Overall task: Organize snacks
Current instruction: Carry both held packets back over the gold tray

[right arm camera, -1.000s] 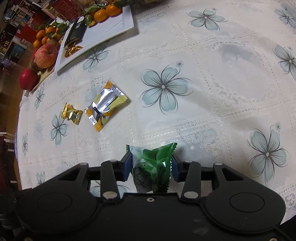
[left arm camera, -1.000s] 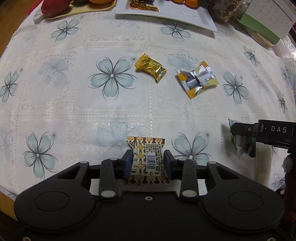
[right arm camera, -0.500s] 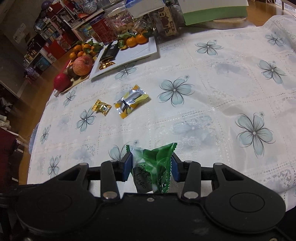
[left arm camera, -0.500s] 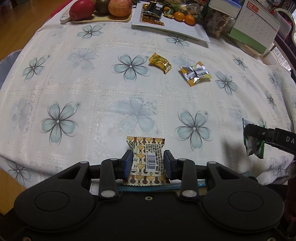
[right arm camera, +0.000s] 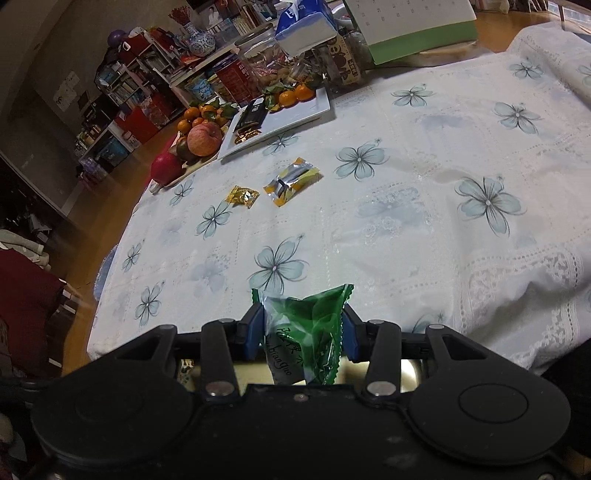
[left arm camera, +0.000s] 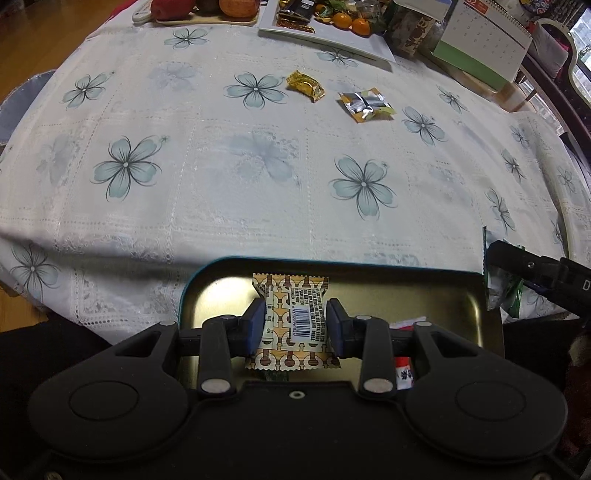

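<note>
My left gripper [left arm camera: 295, 325] is shut on a brown-and-orange patterned snack packet [left arm camera: 293, 325] and holds it over a gold metal tin with a teal rim [left arm camera: 207, 291] at the table's near edge. My right gripper [right arm camera: 301, 332] is shut on a green snack packet [right arm camera: 314, 332]; it also shows at the tin's right end in the left wrist view [left arm camera: 502, 288]. A gold candy [left arm camera: 306, 85] and a silver-and-orange packet [left arm camera: 365, 105] lie far back on the flowered tablecloth [left arm camera: 221, 177]. A red-and-white wrapper [left arm camera: 404, 371] lies in the tin.
At the table's far side stand a white tray [left arm camera: 365, 48] with tangerines and dark packets, a board with apples [left arm camera: 207, 11], jars and a desk calendar [left arm camera: 480, 40]. Shelves and floor lie beyond on the left in the right wrist view.
Both grippers have pulled back from the table's middle toward its near edge with their packets. The tin has come into view under the left gripper.
</note>
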`<state>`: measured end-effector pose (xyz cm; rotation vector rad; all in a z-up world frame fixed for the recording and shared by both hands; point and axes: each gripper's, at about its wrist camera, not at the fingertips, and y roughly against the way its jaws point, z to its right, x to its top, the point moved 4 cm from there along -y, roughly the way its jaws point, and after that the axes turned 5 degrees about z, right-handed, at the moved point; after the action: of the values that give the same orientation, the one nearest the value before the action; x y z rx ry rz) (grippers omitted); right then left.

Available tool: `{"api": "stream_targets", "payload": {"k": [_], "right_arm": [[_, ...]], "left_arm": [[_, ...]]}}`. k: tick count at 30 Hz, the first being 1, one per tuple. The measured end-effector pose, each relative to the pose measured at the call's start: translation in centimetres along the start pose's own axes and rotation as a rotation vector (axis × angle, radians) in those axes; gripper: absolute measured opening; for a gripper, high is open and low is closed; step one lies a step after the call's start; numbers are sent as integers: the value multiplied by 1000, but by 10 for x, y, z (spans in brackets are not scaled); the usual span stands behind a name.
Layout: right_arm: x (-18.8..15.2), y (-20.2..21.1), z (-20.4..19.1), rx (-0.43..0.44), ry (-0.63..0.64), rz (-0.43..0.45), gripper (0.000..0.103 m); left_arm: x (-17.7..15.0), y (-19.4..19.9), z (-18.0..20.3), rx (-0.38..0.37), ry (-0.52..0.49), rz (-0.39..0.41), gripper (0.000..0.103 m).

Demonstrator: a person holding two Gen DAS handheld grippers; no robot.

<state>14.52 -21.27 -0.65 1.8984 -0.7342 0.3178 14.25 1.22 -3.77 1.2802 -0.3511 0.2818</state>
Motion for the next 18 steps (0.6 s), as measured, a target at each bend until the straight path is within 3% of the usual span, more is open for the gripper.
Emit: {"api": "stream_targets", "payload": {"k": [13,18], "right_arm": [[-59,16,5,-7,-57,-112,45],[-64,17,7,-16,-57,-130,45]], "left_arm": [[-38,1,30,-5,-17,-98,44],[-38,-5,36,20,-2,-141,44]]}}
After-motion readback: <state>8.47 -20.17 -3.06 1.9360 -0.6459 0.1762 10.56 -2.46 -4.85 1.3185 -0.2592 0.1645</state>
